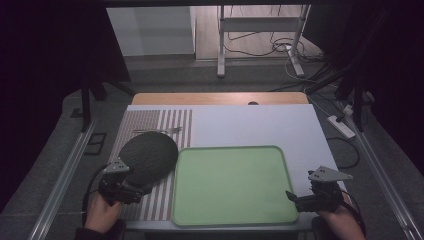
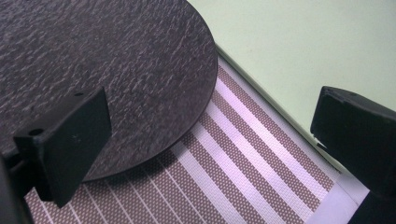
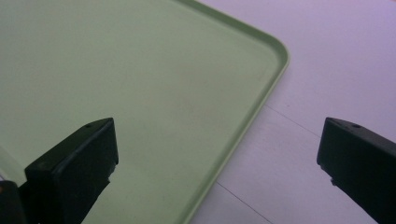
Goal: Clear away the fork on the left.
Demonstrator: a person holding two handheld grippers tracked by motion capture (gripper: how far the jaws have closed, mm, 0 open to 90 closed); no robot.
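Observation:
A dark round textured plate (image 1: 148,155) lies on a brown-and-white striped placemat (image 1: 150,120) at the left, and its right edge reaches the rim of a bare light-green tray (image 1: 230,186). My left gripper (image 1: 131,191) hovers at the plate's near edge. In the left gripper view the left gripper (image 2: 210,140) is open; one jaw is over the plate (image 2: 116,70), the other over the tray's edge (image 2: 289,42). My right gripper (image 1: 296,200) is open at the tray's near right corner. In the right gripper view the right gripper (image 3: 217,158) straddles the tray's rim (image 3: 243,130), holding nothing.
A fork (image 1: 157,131) lies across the placemat behind the plate. A white mat (image 1: 250,125) covers the wooden table (image 1: 220,98). Table legs and cables stand on the floor beyond, and a power strip (image 1: 341,126) lies at the right.

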